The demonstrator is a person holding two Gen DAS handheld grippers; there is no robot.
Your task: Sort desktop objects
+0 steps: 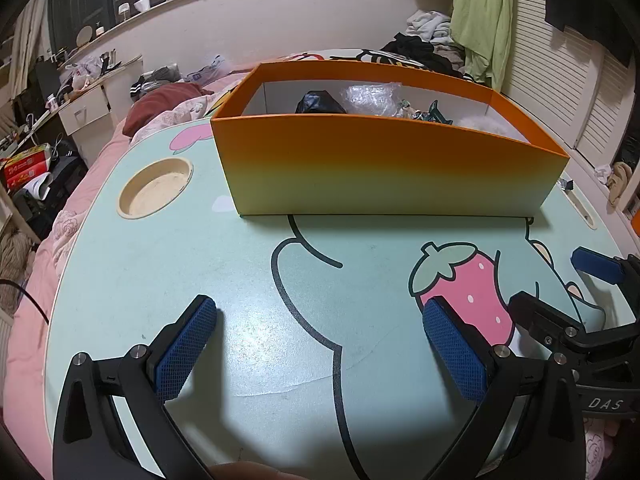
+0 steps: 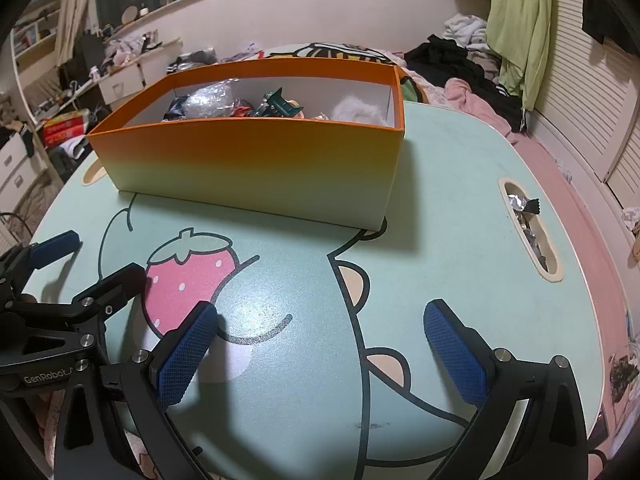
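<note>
- Your left claw point(image 1: 320, 344) hovers with its blue pads spread apart, gripping nothing, over the mint surface point(image 1: 240, 280).
- Your right claw point(image 2: 320, 344) is likewise spread and empty; "GenRobot" shows on the neighbouring tool.
- The orange box point(image 1: 384, 168) sits at the far side, holding a crumpled plastic bag point(image 2: 210, 100) and small toys.

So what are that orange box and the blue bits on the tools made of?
The orange box looks like thin matte cardboard: sharp folded corners, a plain white inside, and a printed orange-to-pale fade. The blue pads on the left tool look like textured rubber, given their fine diamond grid, though it could be soft plastic. The right tool has the same pads.
</note>
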